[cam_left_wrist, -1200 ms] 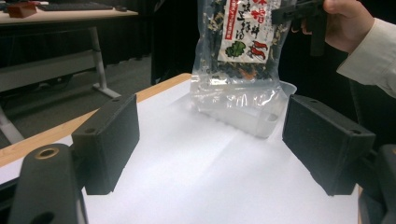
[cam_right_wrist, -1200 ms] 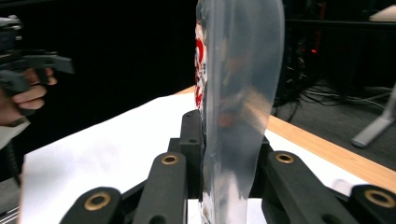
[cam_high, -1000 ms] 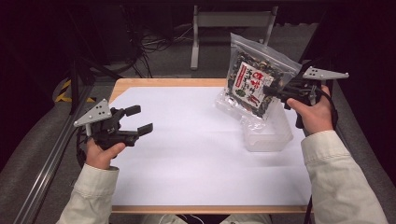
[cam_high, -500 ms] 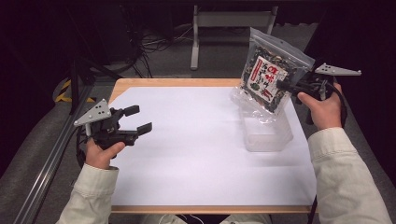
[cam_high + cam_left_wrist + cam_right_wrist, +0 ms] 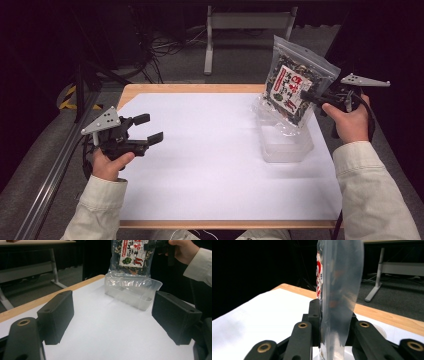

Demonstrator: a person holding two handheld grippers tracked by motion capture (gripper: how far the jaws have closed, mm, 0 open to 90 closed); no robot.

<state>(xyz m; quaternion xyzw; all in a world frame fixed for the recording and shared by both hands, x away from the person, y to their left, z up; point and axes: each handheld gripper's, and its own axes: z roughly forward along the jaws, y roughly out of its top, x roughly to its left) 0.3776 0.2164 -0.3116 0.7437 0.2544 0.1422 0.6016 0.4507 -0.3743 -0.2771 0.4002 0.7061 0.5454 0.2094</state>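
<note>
Clear plastic catches our eye first: a see-through pouch [image 5: 295,82] with a red, white and black label and dark dried bits inside hangs in the air at the far right of the table [image 5: 200,165]. We see the right gripper [image 5: 306,96] clamped tight on the pouch's right edge, and in the right gripper view its two black jaws press on the film from both sides, with the pouch [image 5: 338,290] rising edge-on between them. The pouch is lifted and tilted, its top leaning to the far left and its lower end just above a clear plastic tray [image 5: 286,142] that sits on the white sheet [image 5: 200,155] near the right edge. We cannot tell whether the pouch's bottom touches the tray's rim. In the left gripper view the pouch [image 5: 130,256] hangs straight over the far wall of the tray [image 5: 133,291], with the right hand [image 5: 183,248] at the upper right.

We find the left gripper [image 5: 145,130] at the near left, just above the white sheet and well apart from the pouch and tray. Its jaws stand wide apart with nothing between them, pointing to the right across the table, and the left hand [image 5: 110,162] grips its handle
</note>
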